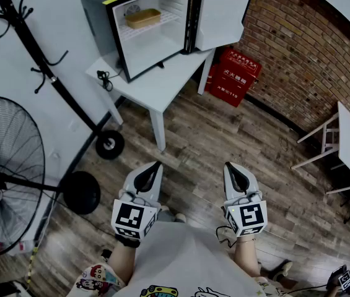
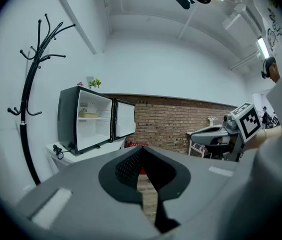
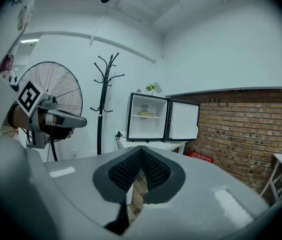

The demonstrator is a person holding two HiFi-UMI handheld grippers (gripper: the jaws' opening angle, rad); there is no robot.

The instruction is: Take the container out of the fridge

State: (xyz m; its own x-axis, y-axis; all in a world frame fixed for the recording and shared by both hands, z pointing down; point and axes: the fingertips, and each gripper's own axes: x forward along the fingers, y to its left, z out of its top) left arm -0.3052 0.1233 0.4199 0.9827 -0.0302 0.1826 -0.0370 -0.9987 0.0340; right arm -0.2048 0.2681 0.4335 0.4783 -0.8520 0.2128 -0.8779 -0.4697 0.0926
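Person wore a pale tee (image 1: pixel 181 255) w/ cartoon print near the hem. A sleeve (image 1: pixel 95 279) on the left side, prob. of the same tee, had a multicolour cartoon pattern. Left gripper (image 1: pixel 155 167) & right gripper (image 1: pixel 229 167) were light-grey moulded shells tapering to a point, w/ blk inserts. Pads (image 2: pixel 128 166) were blk w/ dotted texture. Each carried a white cube w/ blk square markers: left cube (image 1: pixel 134 218), right cube (image 1: pixel 249 216). A thin blk cable (image 1: pixel 223 232) showed by the right wrist.
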